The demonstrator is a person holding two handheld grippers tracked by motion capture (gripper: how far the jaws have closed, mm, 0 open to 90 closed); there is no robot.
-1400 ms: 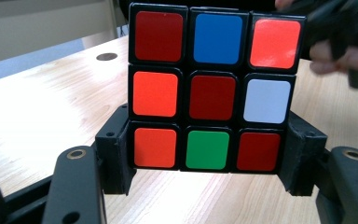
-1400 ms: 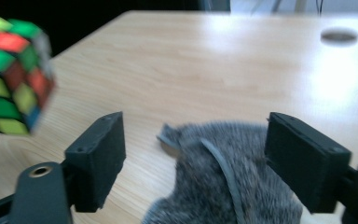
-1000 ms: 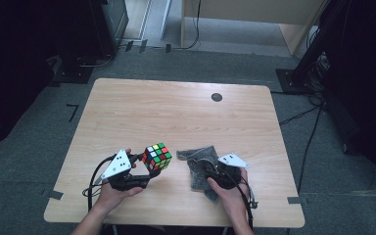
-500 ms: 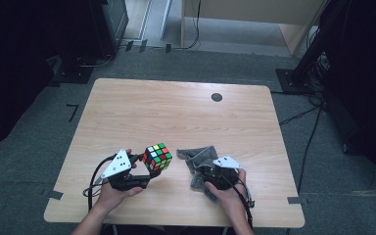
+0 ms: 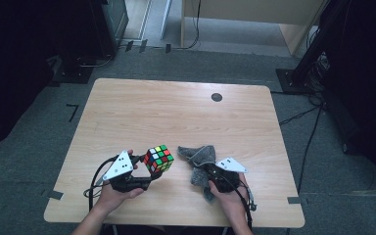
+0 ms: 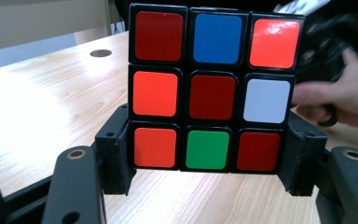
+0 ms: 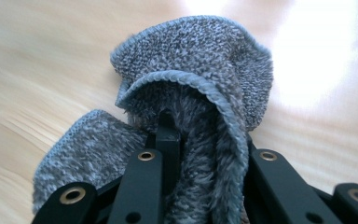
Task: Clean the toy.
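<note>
A scrambled colour cube [image 5: 158, 158] is held just above the wooden table [image 5: 176, 117], near its front edge, with my left gripper [image 5: 152, 169] shut on its lower sides. In the left gripper view the cube [image 6: 212, 88] shows red, orange, blue, white and green tiles between the black jaws. A grey fuzzy cloth [image 5: 199, 161] lies bunched to the cube's right. My right gripper [image 5: 209, 177] has just been closing, and a fold of the cloth [image 7: 200, 102] is pinched between its jaws.
A small dark round hole [image 5: 217, 97] sits near the table's far edge. Dark equipment and cables stand on the grey floor around the table. The person's other hand [image 6: 340, 98] shows behind the cube in the left gripper view.
The right gripper has closed on the cloth and bunched it up; the cloth's outline has shrunk and shifted slightly. The left gripper and cube have not moved.
</note>
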